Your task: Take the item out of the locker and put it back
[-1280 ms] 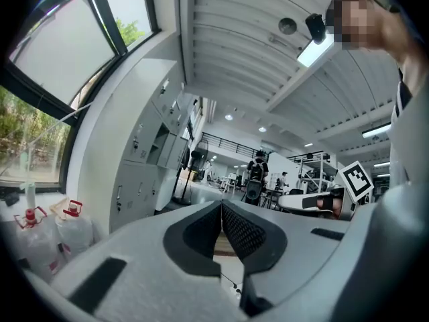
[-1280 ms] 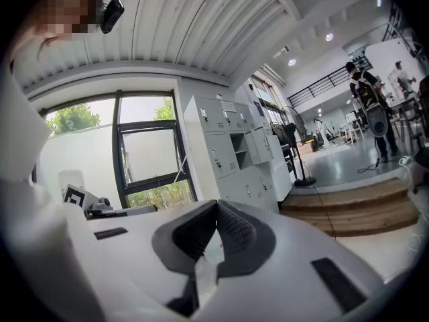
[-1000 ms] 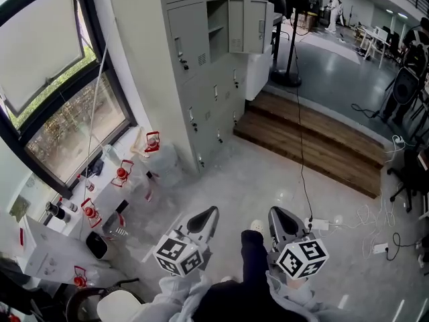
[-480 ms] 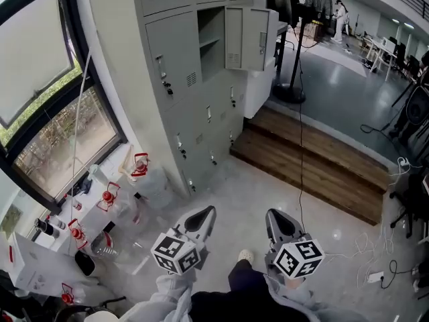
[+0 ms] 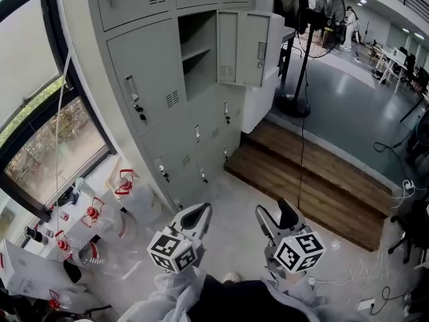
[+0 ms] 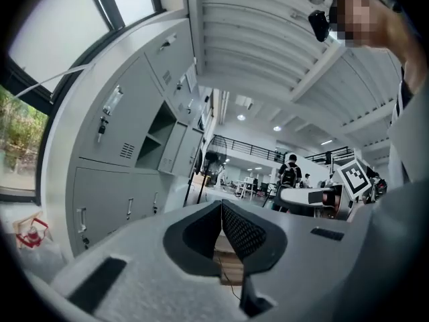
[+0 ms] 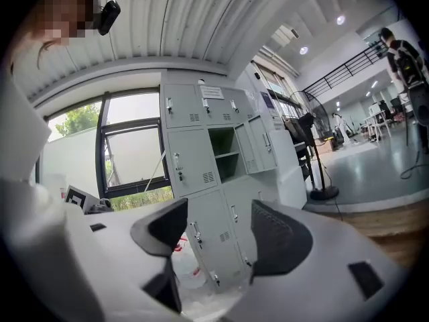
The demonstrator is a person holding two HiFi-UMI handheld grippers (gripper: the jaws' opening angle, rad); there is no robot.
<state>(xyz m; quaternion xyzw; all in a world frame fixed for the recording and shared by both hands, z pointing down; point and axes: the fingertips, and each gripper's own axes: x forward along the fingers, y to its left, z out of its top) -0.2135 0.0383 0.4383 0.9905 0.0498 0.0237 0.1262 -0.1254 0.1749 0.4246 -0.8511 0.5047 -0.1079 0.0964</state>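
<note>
The item you are after is not showing in any view. The open compartment (image 5: 196, 72) of the locker (image 5: 144, 92) is looking dark and bare as far as you are seeing into it. Only a shelf (image 5: 194, 51) is crossing it partway up, so whatever is stored there is sitting deep or out of your line of sight. That is leaving its weight, stiffness and surface unknown, so you are better off treating it as possibly slippery or fragile. Judge a hold across its narrowest firm part once you are looking straight in. The compartment's door (image 5: 244, 49) is hanging wide open at its 3 o'clock side, leaving the mouth clear. The locker is standing at about 11 o'clock from your claws and well apart from them, so you are not yet within reach. Your right claw (image 5: 275, 213) is opening, its jaws spreading with nothing between them but the far locker front. Your left claw (image 5: 199, 212) is resting with its jaws pressed together on nothing. The right one is therefore looking like the one readying for the pick. Further out, clear plastic jugs with red handles (image 5: 124, 182) are crowding the floor at 9 o'clock under the window (image 5: 47, 146). A wooden step (image 5: 315, 173) and a standing fan (image 5: 315, 12) are lying off at 1 to 2 o'clock.
</note>
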